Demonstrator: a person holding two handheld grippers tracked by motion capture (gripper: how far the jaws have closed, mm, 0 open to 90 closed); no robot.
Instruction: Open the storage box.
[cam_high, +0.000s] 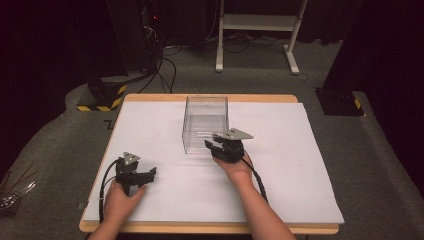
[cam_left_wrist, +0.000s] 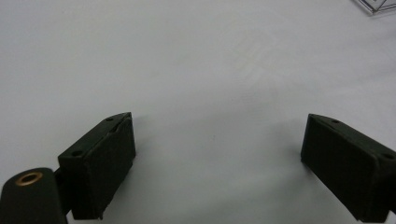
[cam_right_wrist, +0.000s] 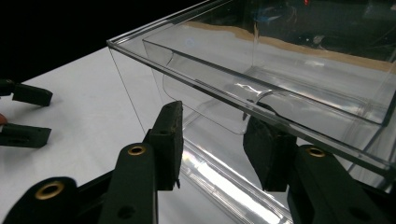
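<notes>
A clear plastic box with an open top stands on the white table, back of centre. My right gripper is at the box's near right corner, open. In the right gripper view its jaws straddle the box's near wall, one fingertip outside and the other seen through the plastic. A clear inner tray with a notched edge sits inside. My left gripper rests near the table's front left, open over bare white surface, and its jaws appear far left.
A corner of the box peeks in at the top right of the left gripper view. Behind the table stand a white frame, a dark rack with cables and a yellow-black striped base. Grey carpet surrounds the table.
</notes>
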